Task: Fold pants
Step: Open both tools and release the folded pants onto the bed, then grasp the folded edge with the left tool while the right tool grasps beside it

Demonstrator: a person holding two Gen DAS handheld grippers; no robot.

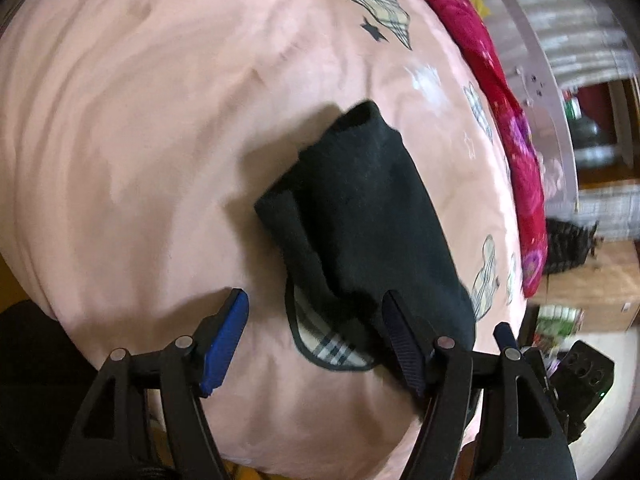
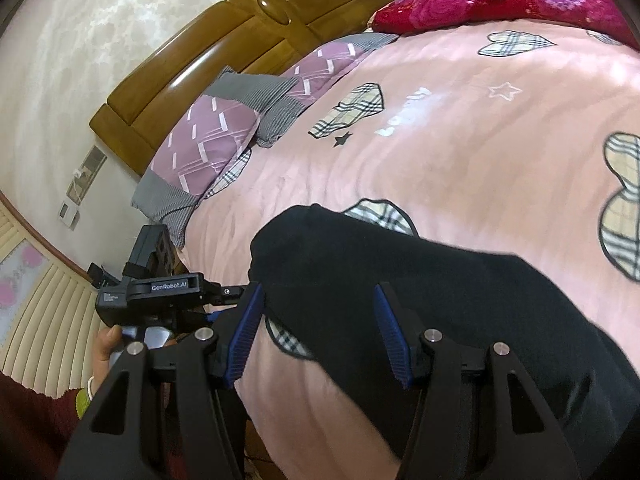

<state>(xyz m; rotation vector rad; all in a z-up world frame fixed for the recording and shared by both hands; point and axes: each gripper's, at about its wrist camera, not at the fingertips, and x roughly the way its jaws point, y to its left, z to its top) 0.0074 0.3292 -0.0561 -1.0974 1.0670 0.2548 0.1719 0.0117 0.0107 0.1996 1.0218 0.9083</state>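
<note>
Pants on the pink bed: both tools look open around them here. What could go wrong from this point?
1. The pants lie near the edge of the bed; part seems to hang over it, so a pull toward the person could drag them off.
2. Both the left tool and the right tool are open, so closing now might pinch the pink sheet along with the pants.
3. The two tools sit close together and could bump.

pants (image 2: 420,300) cut off at right edge | left view blurred | room clutter (image 1: 560,320) perhaps boxes
</note>
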